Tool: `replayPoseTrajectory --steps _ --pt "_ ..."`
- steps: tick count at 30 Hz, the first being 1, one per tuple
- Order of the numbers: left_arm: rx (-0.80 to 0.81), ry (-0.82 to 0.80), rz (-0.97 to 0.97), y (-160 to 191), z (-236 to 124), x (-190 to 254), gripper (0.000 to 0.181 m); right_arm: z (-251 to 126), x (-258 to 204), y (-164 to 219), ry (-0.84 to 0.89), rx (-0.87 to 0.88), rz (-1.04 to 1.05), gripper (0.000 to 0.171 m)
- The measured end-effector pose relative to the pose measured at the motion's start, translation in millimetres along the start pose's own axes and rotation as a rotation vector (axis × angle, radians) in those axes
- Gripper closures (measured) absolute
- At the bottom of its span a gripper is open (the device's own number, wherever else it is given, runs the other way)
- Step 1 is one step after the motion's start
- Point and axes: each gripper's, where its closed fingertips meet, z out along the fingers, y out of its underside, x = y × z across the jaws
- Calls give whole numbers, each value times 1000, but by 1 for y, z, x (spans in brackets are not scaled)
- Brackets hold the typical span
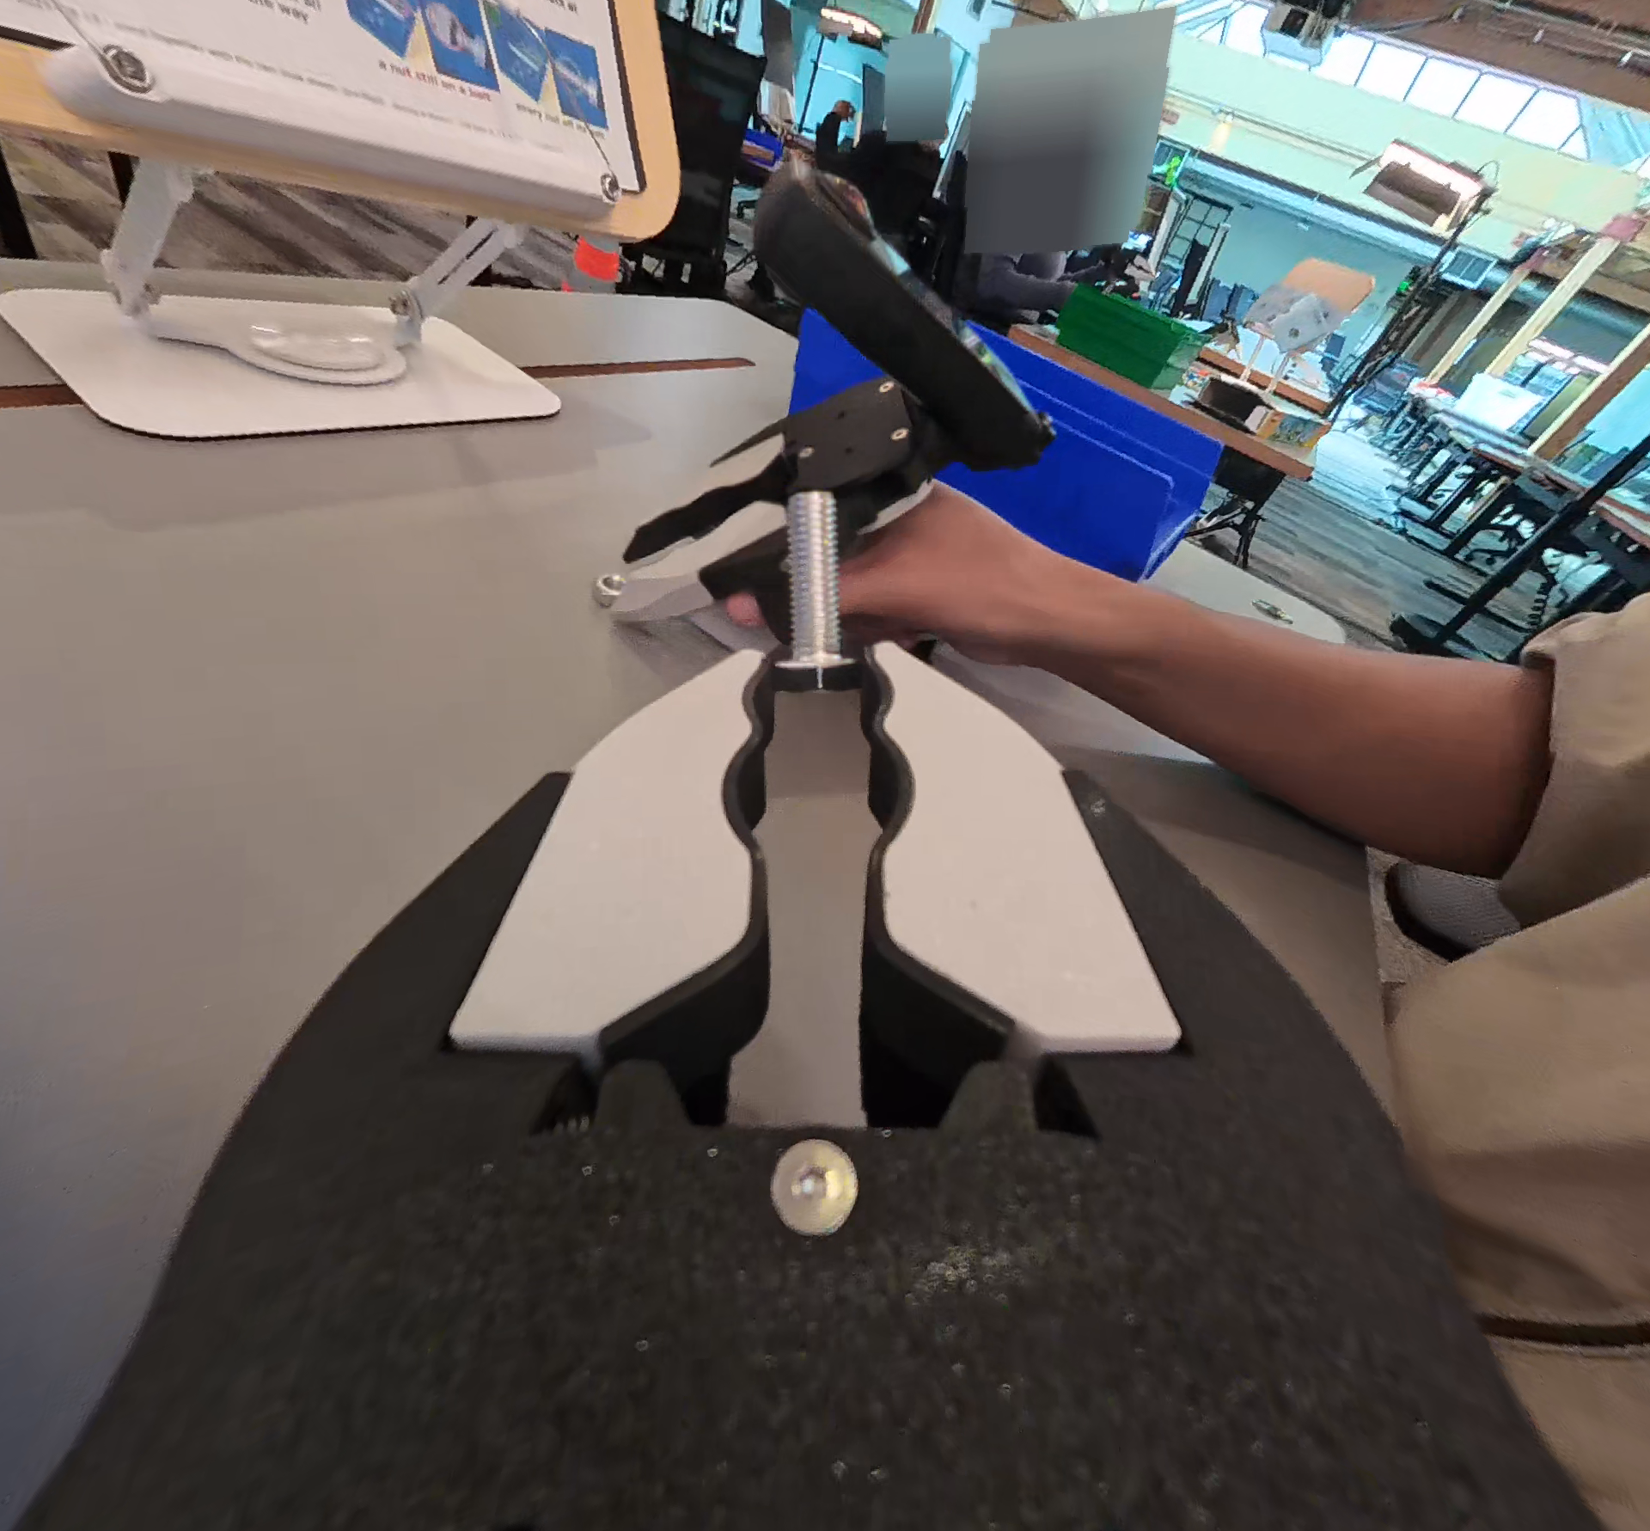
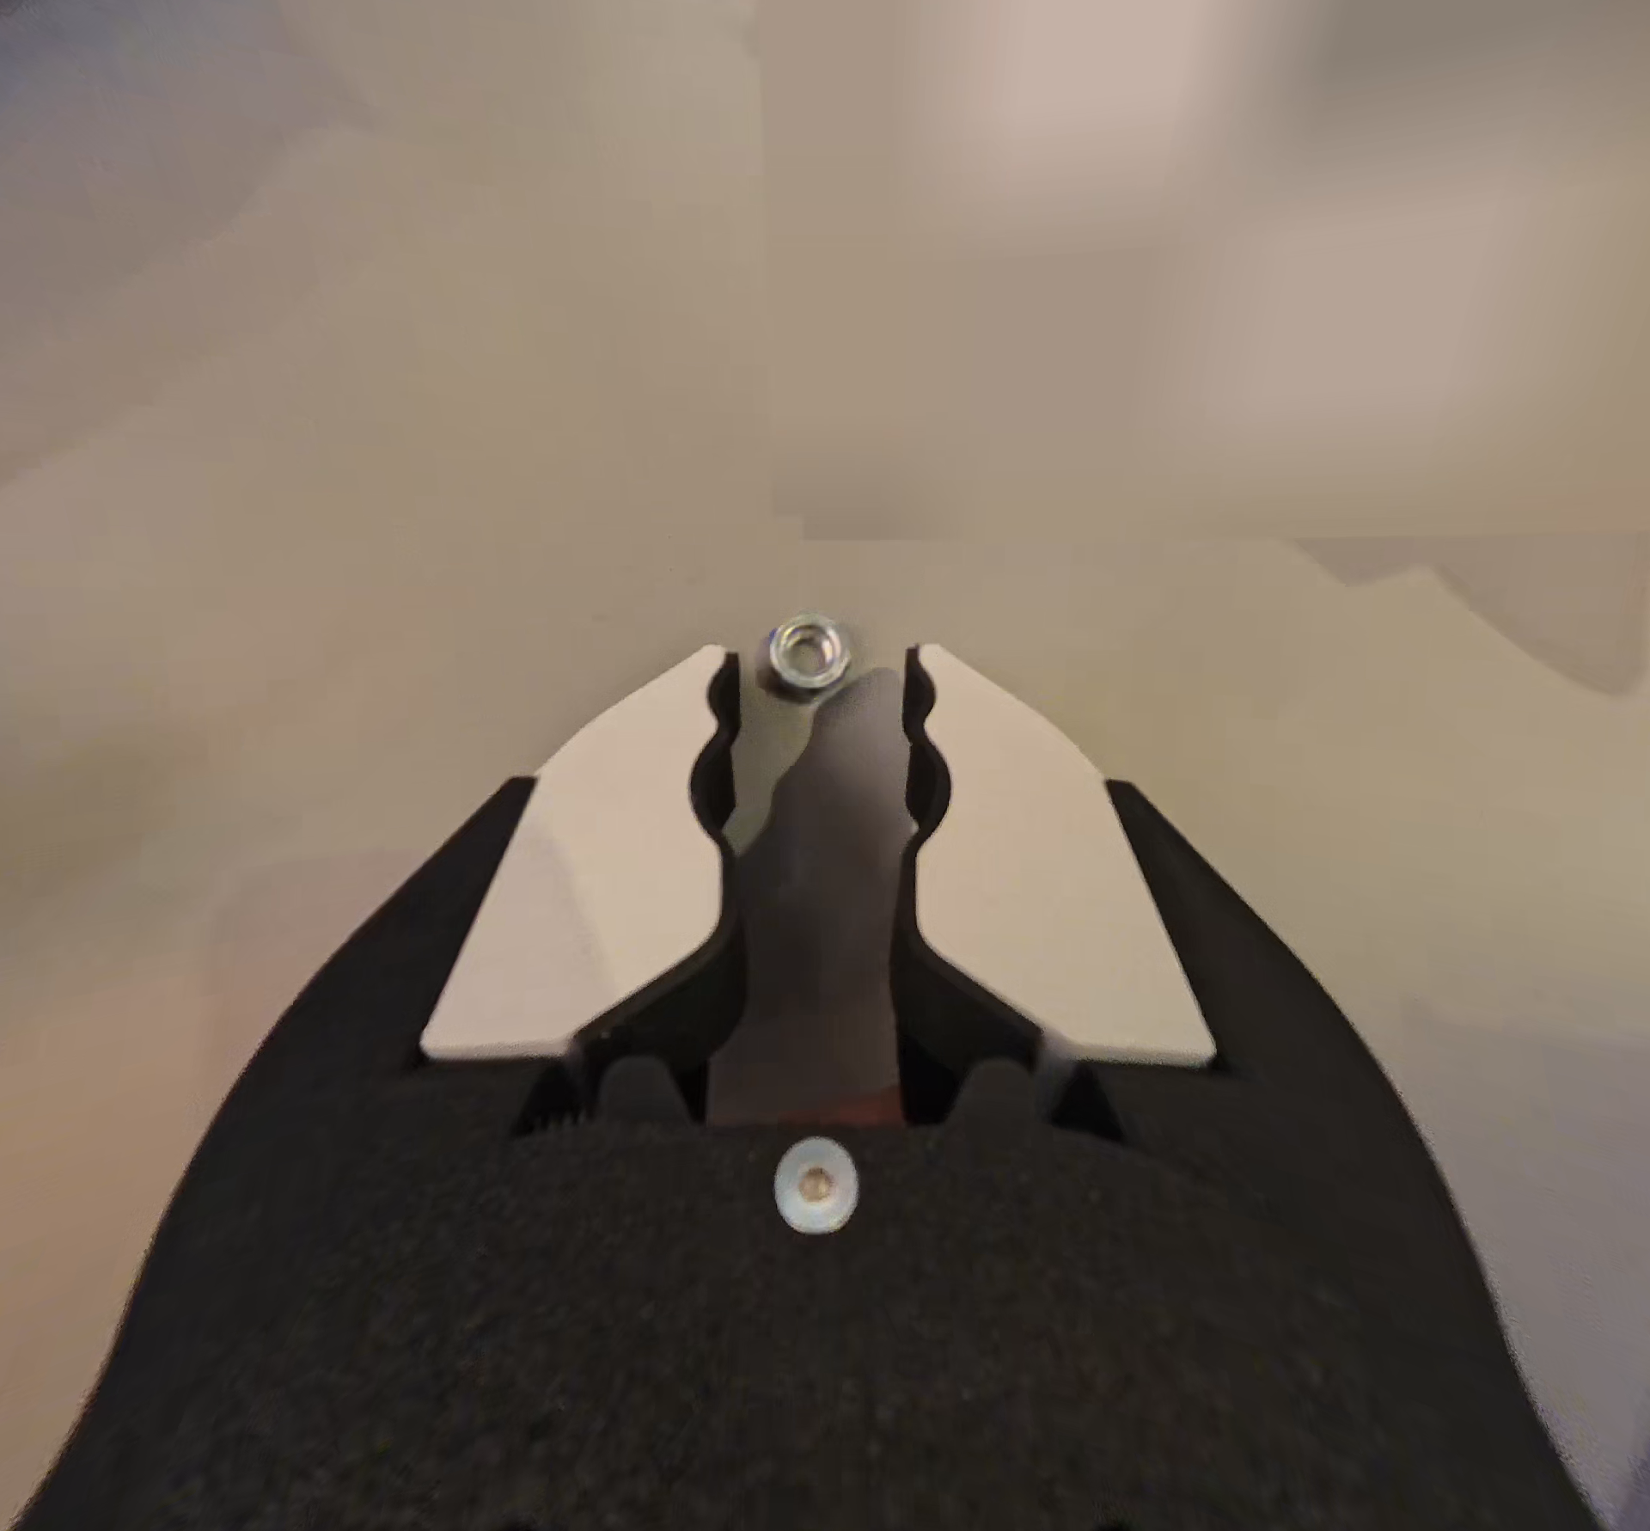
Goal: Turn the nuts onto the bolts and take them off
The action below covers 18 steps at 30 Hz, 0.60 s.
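Observation:
My left gripper (image 1: 817, 674) is shut on the hex head of a silver bolt (image 1: 814, 568), which stands upright with its thread pointing up. My right gripper (image 1: 625, 577), held by a hand, shows beyond it, tilted down to the grey table (image 1: 268, 684). A silver nut (image 1: 608, 590) lies flat on the table at its tips. In the right wrist view my right gripper (image 2: 819, 659) is open, and the nut (image 2: 808, 653) lies between the fingertips, nearer the left one and not clamped.
A document stand with a printed sheet (image 1: 339, 14) stands on a white base (image 1: 268, 381) at the back left. A blue bin (image 1: 1098, 461) stands behind the right gripper. The person's forearm (image 1: 1250, 684) crosses the right side. A small metal piece (image 1: 1272, 611) lies far right. The grippers' ends are close to 20 cm from one another.

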Motion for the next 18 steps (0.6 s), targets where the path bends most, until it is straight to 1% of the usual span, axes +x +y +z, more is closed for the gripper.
replayPoseTrajectory --steps 2,5,8,13,15,17,18 --pt "10 33 -13 -2 -1 5 164 1 5 0 14 -4 27 138" --pt "4 57 3 -2 1 12 164 4 4 1 -10 -20 55 139" --pt "-26 58 42 3 5 17 164 5 -2 1 -57 -21 55 153" --pt "-58 50 61 8 9 16 164 3 -8 1 -106 -16 34 154" --pt "-57 51 57 8 8 15 164 -9 -15 -9 -125 64 -9 154" --pt "-58 84 28 8 7 15 164 -42 -35 -27 -189 195 -99 154" --pt "-73 138 -8 9 7 19 164 -64 -48 -35 -208 266 -182 154"
